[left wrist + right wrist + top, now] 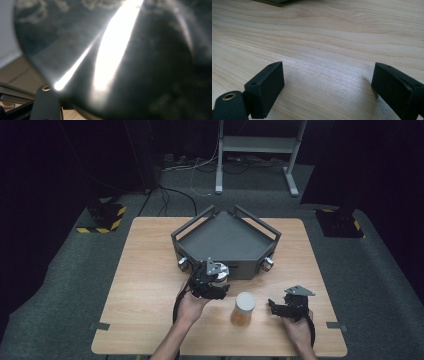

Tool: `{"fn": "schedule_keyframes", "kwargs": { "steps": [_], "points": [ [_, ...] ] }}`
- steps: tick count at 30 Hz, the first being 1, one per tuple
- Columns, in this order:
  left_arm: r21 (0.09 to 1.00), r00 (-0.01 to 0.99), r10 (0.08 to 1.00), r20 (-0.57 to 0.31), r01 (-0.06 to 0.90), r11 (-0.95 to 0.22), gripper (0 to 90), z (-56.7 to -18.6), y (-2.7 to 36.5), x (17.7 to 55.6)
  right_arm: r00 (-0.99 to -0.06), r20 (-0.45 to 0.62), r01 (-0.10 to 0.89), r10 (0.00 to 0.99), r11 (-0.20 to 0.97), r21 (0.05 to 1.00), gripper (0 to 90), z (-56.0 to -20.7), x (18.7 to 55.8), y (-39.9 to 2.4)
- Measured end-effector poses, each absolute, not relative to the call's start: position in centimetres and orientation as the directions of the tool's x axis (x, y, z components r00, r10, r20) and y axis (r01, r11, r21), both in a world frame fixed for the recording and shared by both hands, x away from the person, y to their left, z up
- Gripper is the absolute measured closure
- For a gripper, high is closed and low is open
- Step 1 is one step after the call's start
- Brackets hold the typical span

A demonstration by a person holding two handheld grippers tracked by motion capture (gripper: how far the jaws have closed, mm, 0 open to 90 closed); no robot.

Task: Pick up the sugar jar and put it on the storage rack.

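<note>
A jar [243,308] with a white lid and orange contents stands upright on the wooden table [150,285], between the two hands. My left gripper [212,282] is just in front of the grey tray [192,226], shut on a small round silvery object [220,278]. In the left gripper view that object [140,62] is a dark, blurred, shiny curve with a bright glare streak, very close to the camera. My right gripper [272,306] rests low to the right of the jar, pointing toward it. Its black fingers [267,85] stand wide open over bare wood.
The grey five-sided tray has raised rails and two metal knobs [183,263] on its front face. It takes up the middle back of the table. Beyond the table lie grey carpet, cables and a metal stand [257,145].
</note>
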State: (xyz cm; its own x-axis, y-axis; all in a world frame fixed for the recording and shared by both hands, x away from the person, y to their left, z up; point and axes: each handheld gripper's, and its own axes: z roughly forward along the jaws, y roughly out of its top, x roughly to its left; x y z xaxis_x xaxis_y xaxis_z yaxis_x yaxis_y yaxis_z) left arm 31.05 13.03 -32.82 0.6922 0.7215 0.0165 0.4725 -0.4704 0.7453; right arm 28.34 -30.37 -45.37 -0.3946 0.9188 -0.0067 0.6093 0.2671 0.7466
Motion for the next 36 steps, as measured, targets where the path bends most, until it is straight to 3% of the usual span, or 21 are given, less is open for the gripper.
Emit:
{"fn": "schedule_keyframes", "kwargs": {
  "steps": [8,11,16,23,25,26,29,30,36],
  "points": [
    [0.75,0.702,0.712,0.002,0.47,-0.465,31.7,-31.3,13.4,31.9,-0.395,-0.007,0.609,0.919,0.267,0.747,10.7,-45.4,28.3,-30.4],
    [0.793,0.669,0.742,-0.037,0.472,-0.385,31.7,-31.9,13.2,31.7,-0.395,-0.007,0.609,0.919,0.267,0.747,10.7,-45.4,28.3,-30.4],
    [0.768,0.696,0.717,-0.026,0.474,-0.432,31.7,-30.4,13.4,32.8,-0.394,-0.007,0.609,0.919,0.267,0.747,10.8,-45.4,28.3,-30.4],
    [0.785,0.676,0.734,-0.056,0.484,-0.387,31.7,-29.8,13.4,33.5,-0.394,-0.007,0.609,0.919,0.267,0.747,10.8,-45.4,28.3,-30.4],
    [0.759,0.694,0.719,-0.034,0.486,-0.433,31.7,-28.8,13.6,34.3,-0.394,-0.007,0.609,0.919,0.267,0.747,10.8,-45.4,28.3,-30.4],
    [0.781,0.666,0.742,-0.073,0.501,-0.372,31.7,-29.3,13.4,34.0,-0.394,-0.007,0.609,0.919,0.267,0.747,10.8,-45.4,28.3,-30.4],
    [0.783,0.659,0.748,-0.08,0.505,-0.362,31.7,-29.1,13.5,34.4,-0.394,-0.007,0.609,0.919,0.267,0.747,10.8,-45.4,28.3,-30.4],
    [0.761,0.685,0.728,-0.041,0.494,-0.421,31.7,-28.3,13.8,35.0,-0.394,-0.007,0.609,0.919,0.267,0.747,10.8,-45.4,28.3,-30.4],
    [0.776,0.643,0.763,-0.061,0.512,-0.369,31.7,-28.0,13.2,36.0,-0.394,-0.007,0.609,0.919,0.266,0.747,10.9,-45.4,28.3,-30.4]
  ]
}}
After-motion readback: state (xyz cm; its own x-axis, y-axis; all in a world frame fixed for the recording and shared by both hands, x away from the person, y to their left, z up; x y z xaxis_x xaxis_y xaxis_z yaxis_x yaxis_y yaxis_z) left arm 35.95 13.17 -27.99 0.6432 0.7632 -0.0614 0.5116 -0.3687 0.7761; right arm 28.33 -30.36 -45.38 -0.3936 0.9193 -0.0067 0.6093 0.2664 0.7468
